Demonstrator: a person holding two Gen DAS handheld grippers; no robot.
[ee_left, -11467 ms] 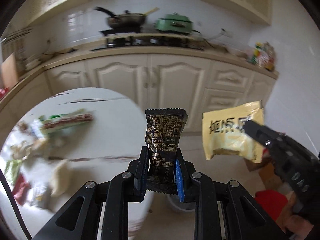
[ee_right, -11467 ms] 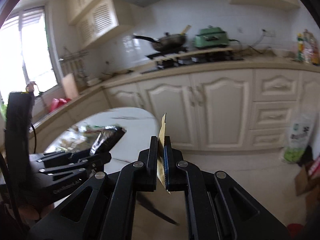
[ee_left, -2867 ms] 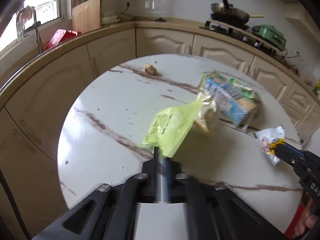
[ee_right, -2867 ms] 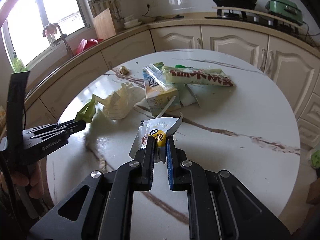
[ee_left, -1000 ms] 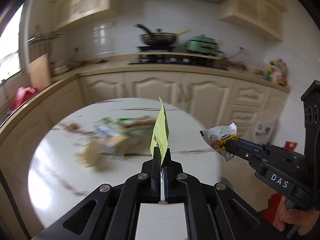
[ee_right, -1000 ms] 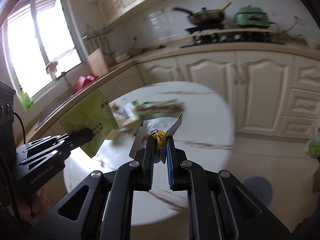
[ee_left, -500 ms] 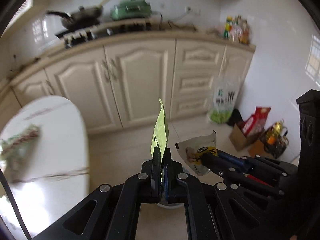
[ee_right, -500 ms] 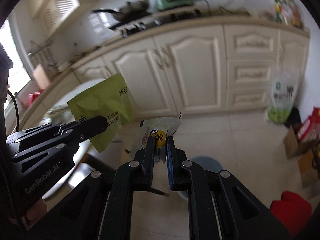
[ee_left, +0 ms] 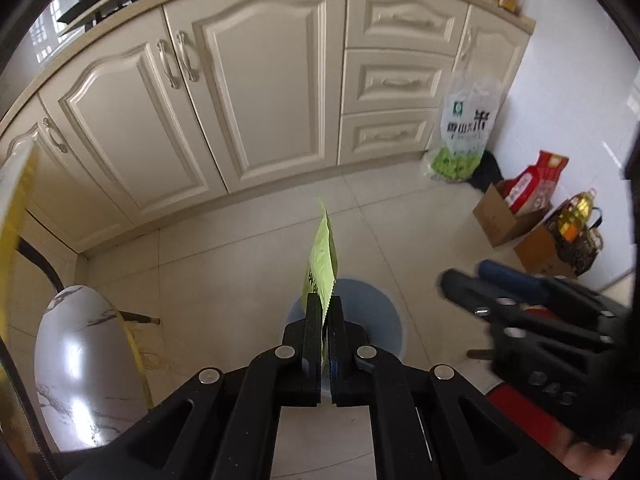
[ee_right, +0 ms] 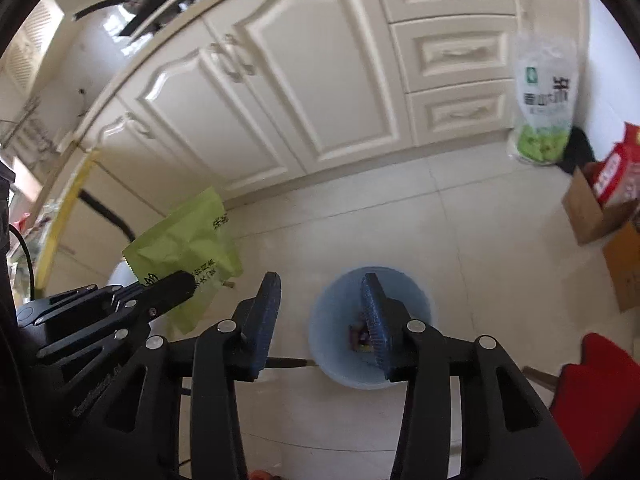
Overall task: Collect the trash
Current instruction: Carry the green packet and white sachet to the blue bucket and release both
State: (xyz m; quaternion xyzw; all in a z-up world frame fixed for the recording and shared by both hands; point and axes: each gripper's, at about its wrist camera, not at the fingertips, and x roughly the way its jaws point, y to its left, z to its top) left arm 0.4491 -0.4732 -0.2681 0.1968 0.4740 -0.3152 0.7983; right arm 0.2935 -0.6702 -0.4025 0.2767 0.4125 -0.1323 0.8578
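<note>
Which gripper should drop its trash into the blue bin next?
Left. The left gripper is shut on the lime-green crinkled wrapper, hanging beside the round pale-blue bin. The right gripper, above the bin, has just been opening, with nothing between its jaws.

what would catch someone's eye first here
Probably the bright green wrapper, pinched upright in the shut left gripper above the tiled floor. Next, the pale blue bin on the floor right below the right gripper, whose jaws have just been opening and hold nothing. Behind stands a row of cream cabinets, with a green and white bag leaning at their right end.
</note>
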